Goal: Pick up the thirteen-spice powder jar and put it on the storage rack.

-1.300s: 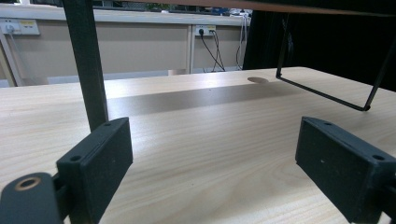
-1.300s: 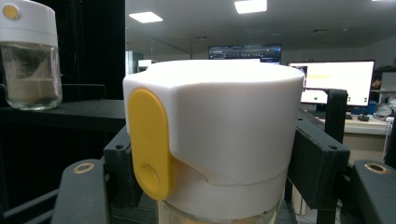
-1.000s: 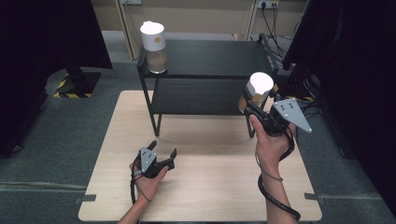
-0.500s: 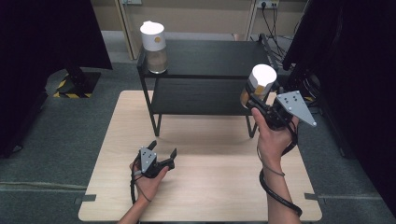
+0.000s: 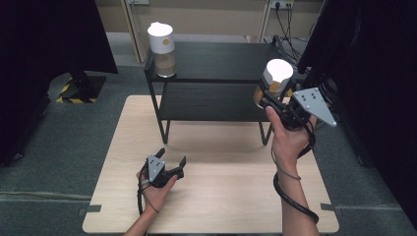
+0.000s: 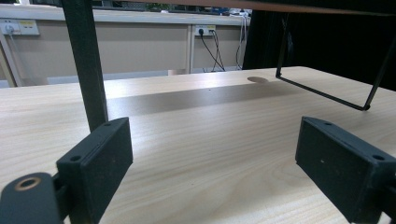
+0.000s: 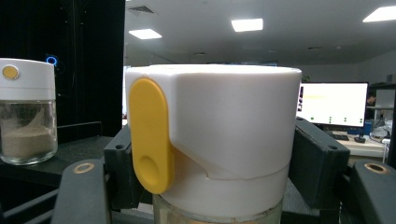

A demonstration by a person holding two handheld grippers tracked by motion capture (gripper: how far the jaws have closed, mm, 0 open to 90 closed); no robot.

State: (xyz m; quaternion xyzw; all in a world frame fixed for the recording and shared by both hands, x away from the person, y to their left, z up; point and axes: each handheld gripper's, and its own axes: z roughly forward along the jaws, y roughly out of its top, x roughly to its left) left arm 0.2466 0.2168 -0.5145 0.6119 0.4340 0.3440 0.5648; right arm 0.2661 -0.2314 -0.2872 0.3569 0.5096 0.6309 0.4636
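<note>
My right gripper (image 5: 269,101) is shut on a glass jar with a white lid and yellow button (image 5: 273,80), held in the air at the right end of the black shelf (image 5: 221,55). In the right gripper view the jar's lid (image 7: 219,135) sits between both jaws. A second jar of the same kind (image 5: 162,43) stands on the shelf's top board at its left end, and shows as a jar (image 7: 27,112) at the left of the right gripper view. My left gripper (image 5: 171,156) rests low over the wooden table (image 5: 221,196), open, with nothing between its jaws (image 6: 215,177).
The black two-tier shelf stands on the table's far half; its leg (image 6: 86,65) rises just ahead of my left gripper. Dark curtains hang on both sides. Cables and wall sockets (image 5: 280,5) lie behind the shelf.
My right gripper has lifted the jar higher and slightly farther, up to the level of the shelf's top board. The left gripper has stayed put.
</note>
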